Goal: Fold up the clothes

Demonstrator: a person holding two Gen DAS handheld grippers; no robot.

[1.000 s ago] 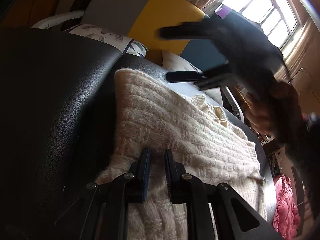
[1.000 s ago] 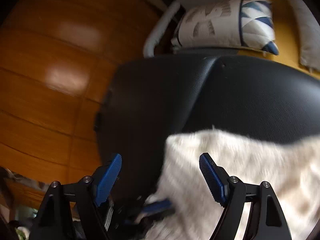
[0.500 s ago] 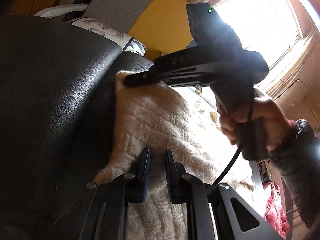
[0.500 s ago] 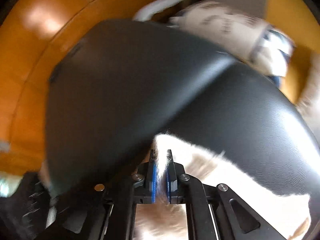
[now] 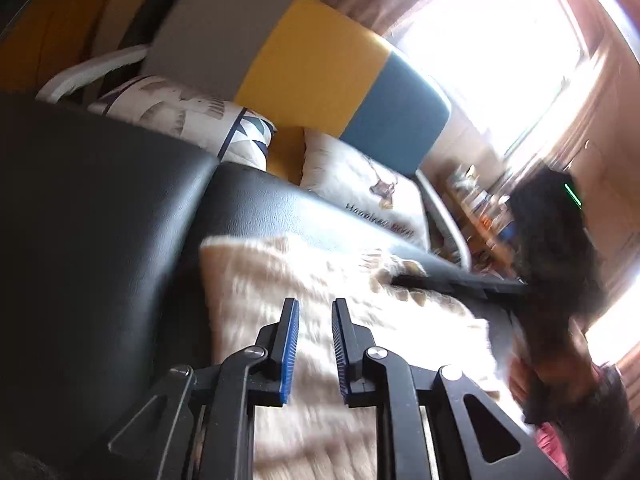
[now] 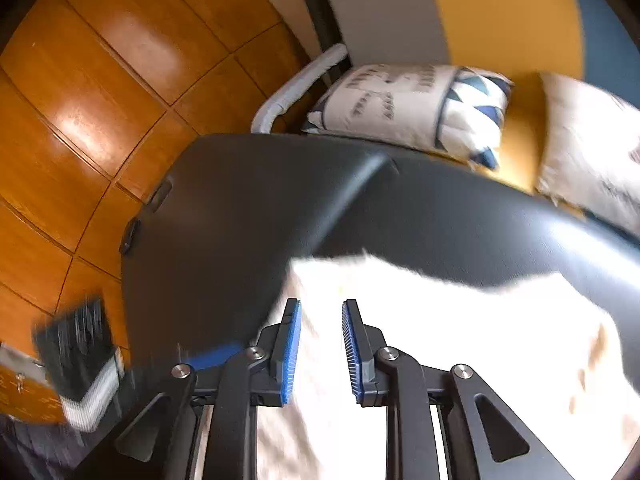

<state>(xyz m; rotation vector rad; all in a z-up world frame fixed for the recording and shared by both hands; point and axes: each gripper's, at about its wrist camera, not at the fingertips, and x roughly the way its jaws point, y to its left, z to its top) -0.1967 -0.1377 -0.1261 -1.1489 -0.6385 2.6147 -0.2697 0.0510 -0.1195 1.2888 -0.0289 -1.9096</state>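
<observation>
A cream knitted sweater lies spread on a black leather bench. My left gripper hovers over its near part; the blue pads stand a narrow gap apart and are opening, with nothing pinched between them. In the left wrist view my right gripper reaches in from the right, low over the sweater's far edge, held by a hand. From its own camera the right gripper is above the sweater near its left edge, jaws opening, no cloth between the pads.
A sofa with grey, yellow and blue back panels stands behind the bench with two printed cushions on it. Orange wood flooring lies left of the bench. A bright window is at the upper right. A blurred dark object sits low left.
Half a second ago the right gripper was shut on the sweater's far left corner; now its jaws have parted and it has swung to the right. The left gripper has risen a little.
</observation>
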